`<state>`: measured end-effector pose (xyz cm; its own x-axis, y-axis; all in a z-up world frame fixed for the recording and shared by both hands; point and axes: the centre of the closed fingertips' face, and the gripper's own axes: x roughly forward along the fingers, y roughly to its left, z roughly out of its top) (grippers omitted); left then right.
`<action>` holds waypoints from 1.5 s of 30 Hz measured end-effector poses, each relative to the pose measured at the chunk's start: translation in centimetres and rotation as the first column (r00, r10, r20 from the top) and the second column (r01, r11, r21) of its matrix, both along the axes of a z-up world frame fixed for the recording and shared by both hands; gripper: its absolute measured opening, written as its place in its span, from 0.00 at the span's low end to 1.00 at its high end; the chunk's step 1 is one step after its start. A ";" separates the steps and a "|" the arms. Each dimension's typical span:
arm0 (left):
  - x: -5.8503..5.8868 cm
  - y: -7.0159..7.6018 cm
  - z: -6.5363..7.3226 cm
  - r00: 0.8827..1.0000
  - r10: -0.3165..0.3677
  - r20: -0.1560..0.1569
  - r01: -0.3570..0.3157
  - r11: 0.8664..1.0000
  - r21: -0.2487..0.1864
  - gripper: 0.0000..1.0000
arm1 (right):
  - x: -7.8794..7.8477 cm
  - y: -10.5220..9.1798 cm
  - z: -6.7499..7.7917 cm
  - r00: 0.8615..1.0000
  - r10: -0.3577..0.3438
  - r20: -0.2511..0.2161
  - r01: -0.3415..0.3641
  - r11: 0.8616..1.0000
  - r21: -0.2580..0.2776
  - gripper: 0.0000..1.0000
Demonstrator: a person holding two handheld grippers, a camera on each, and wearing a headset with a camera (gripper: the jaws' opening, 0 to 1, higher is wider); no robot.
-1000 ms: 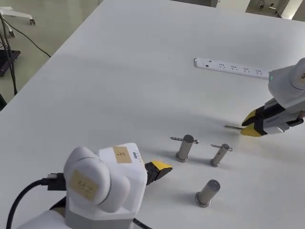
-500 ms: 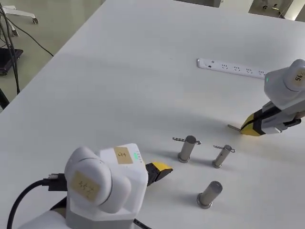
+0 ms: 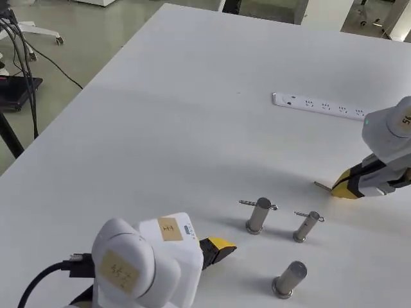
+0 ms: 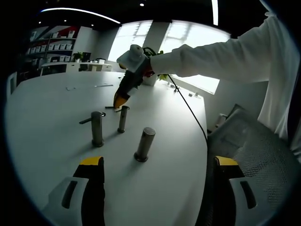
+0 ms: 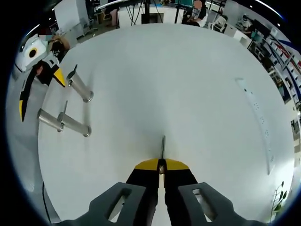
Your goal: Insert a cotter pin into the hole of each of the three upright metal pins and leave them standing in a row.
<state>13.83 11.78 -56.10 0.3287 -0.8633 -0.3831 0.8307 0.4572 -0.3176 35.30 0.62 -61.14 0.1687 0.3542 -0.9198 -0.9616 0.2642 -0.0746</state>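
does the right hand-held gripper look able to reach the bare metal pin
Probably yes: open table lies between the right hand-held gripper and the bare metal pin, though a fitted metal pin stands close by.

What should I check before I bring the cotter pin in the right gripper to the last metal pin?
1. The right gripper is shut on the cotter pin: ok.
2. The bare metal pin stands upright: ok.
3. Its hole faces the right gripper: cannot tell.
4. The fitted pin and the second fitted pin are standing: ok.
5. The left gripper is open and free to steady the bare metal pin: ok.
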 end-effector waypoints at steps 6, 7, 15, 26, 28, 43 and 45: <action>0.1 -0.1 0.4 1.000 -0.002 0.010 0.002 1.000 0.006 0.95 | -0.3 -0.4 0.1 1.000 0.007 0.001 -0.007 0.999 -0.048 0.00; 0.1 -0.1 0.4 1.000 -0.002 0.011 0.002 1.000 0.006 0.95 | -0.4 -0.4 0.2 1.000 0.013 0.004 -0.012 0.999 -0.051 0.00; 0.3 -0.5 1.4 1.000 0.011 0.006 -0.011 0.999 -0.042 0.94 | -1.5 -0.9 1.5 1.000 -0.007 0.013 0.008 0.999 -0.041 0.00; 0.1 -1.0 1.7 1.000 -0.003 0.015 0.003 0.999 -0.033 0.94 | -6.0 -1.5 3.6 0.997 -0.020 0.078 0.019 1.000 0.022 0.00; 0.0 -1.2 1.8 1.000 -0.008 0.019 0.008 1.000 -0.030 0.94 | -6.8 -1.7 4.0 0.995 -0.020 0.097 0.017 0.999 0.028 0.00; -0.3 -2.2 2.4 0.998 -0.048 0.052 0.049 0.999 -0.016 0.94 | -11.5 -1.5 6.4 0.978 -0.061 0.199 0.038 0.992 0.119 0.00; -0.4 -2.2 2.5 0.997 -0.050 0.051 0.050 0.999 -0.014 0.93 | -11.9 -1.4 6.8 0.976 -0.066 0.208 0.038 0.990 0.136 0.00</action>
